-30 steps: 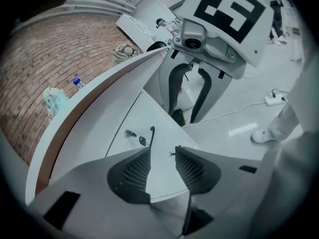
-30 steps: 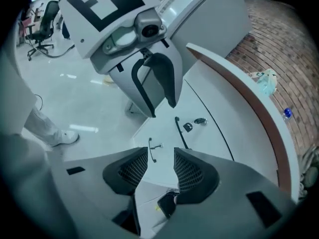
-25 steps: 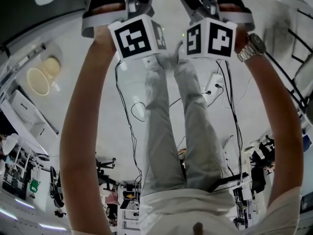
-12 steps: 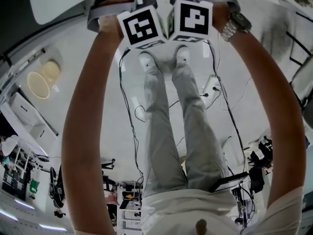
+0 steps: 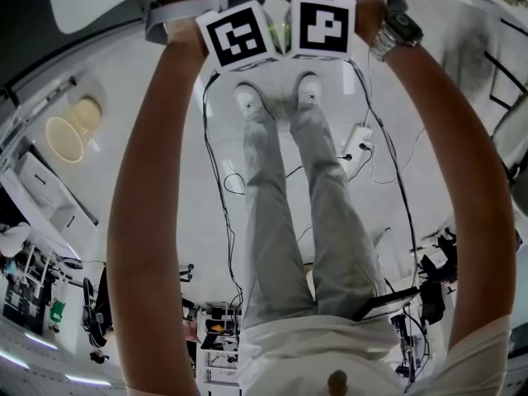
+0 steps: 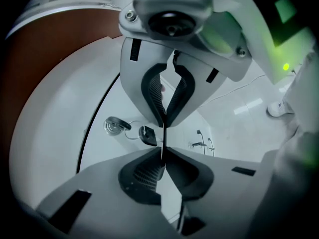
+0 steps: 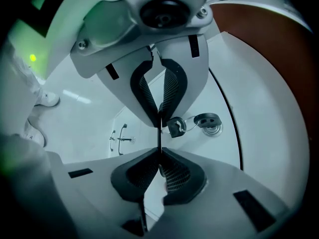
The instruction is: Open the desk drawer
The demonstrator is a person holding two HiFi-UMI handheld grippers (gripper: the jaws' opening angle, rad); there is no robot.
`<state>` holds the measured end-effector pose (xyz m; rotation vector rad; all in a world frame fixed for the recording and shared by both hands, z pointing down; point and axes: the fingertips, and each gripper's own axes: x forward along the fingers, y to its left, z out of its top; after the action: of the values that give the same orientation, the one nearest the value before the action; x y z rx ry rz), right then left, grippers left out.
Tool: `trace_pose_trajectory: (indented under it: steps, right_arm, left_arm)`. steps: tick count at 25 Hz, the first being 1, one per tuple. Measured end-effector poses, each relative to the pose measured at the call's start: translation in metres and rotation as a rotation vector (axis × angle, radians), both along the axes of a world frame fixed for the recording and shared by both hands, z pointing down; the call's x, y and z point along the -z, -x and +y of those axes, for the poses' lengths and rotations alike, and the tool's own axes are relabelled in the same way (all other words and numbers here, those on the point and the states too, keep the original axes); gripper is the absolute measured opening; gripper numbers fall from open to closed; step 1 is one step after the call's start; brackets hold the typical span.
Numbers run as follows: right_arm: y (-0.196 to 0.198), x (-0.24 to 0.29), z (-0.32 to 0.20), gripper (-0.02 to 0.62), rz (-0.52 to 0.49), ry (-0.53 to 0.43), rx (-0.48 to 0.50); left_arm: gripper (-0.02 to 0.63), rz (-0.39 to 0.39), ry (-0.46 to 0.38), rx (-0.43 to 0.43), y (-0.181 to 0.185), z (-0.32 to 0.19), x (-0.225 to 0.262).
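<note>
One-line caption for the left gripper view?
Left gripper, fingers just closed with nothing visible between them, mirrored in the glossy white drawer front beside its lock and hanging key.

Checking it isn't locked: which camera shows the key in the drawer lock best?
The right gripper view: the key sits in the lock, a ring and second key hanging beside. The left gripper view shows the same, more edge-on. The head view shows none of it.

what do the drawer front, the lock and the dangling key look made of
Drawer front: smooth white, probably painted metal or laminate; even sheen, no grain. Lock: shiny metal, going by its bright concentric glints. Key: dark matte head, likely plastic, on a thin bright wire ring.
</note>
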<state>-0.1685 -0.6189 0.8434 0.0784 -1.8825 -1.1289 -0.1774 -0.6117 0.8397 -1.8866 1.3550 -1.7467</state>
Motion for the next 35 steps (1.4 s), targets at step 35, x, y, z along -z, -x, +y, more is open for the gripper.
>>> trace_pose_trajectory:
  steps: [35]
  right_arm:
    - [-0.07, -0.007, 0.074, 0.034, 0.035, -0.017, 0.13]
  left_arm:
    - [0.021, -0.014, 0.048, -0.108, -0.068, 0.077, -0.009]
